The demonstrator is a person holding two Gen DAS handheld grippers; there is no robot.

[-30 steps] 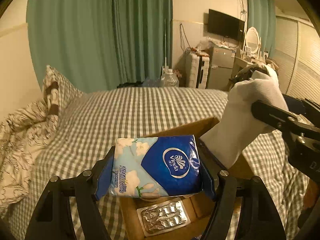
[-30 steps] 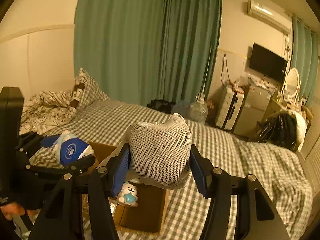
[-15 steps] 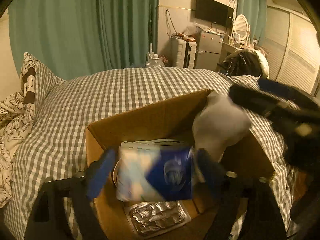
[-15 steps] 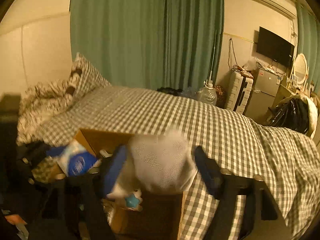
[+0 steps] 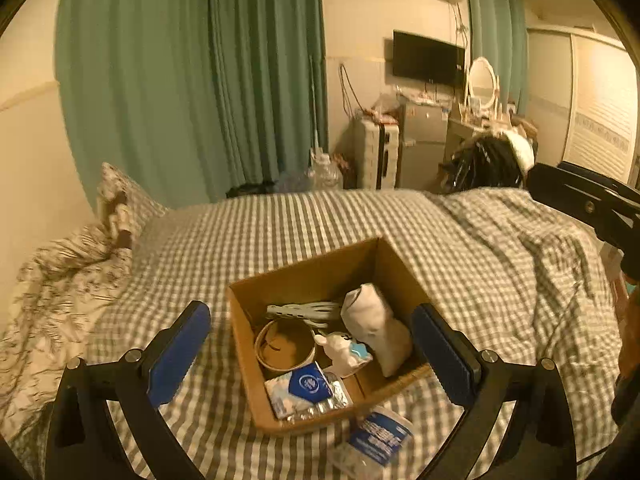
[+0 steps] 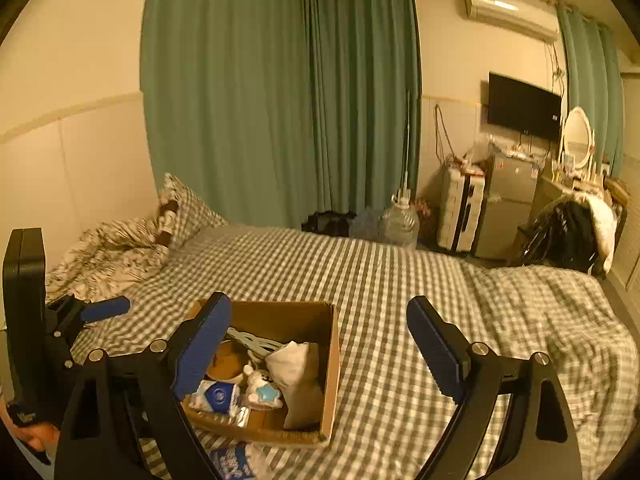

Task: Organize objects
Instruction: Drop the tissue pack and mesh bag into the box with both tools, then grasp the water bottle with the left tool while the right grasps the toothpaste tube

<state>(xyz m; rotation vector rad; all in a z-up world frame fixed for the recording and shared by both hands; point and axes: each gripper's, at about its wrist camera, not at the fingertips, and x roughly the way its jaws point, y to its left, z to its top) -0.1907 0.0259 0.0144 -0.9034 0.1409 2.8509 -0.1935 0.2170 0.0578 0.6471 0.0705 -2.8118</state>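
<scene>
An open cardboard box [image 5: 304,276] [image 6: 334,360] sits on the checked bed. Inside lie a blue Vinda tissue pack [image 5: 302,390] [image 6: 216,396], a white mesh cap [image 5: 376,320] [image 6: 294,364], a small white plush toy [image 5: 344,350] [image 6: 260,390], a round brown container [image 5: 286,346], a white power strip [image 5: 304,310] and a foil blister pack [image 5: 338,394]. My left gripper [image 5: 312,354] is open and empty above the box. My right gripper [image 6: 320,350] is open and empty above the box's right side. The left gripper also shows at the left of the right wrist view [image 6: 80,316].
A blue-and-white wipes packet [image 5: 378,438] [image 6: 232,460] lies on the bed just in front of the box. A rumpled floral quilt [image 5: 56,280] and pillow lie at the left. A suitcase [image 6: 460,212], small fridge and dresser stand past the bed's far side.
Both grippers opened and pulled back and up. The tissue pack left my left gripper and the white cap left my right gripper; both now lie in the box.
</scene>
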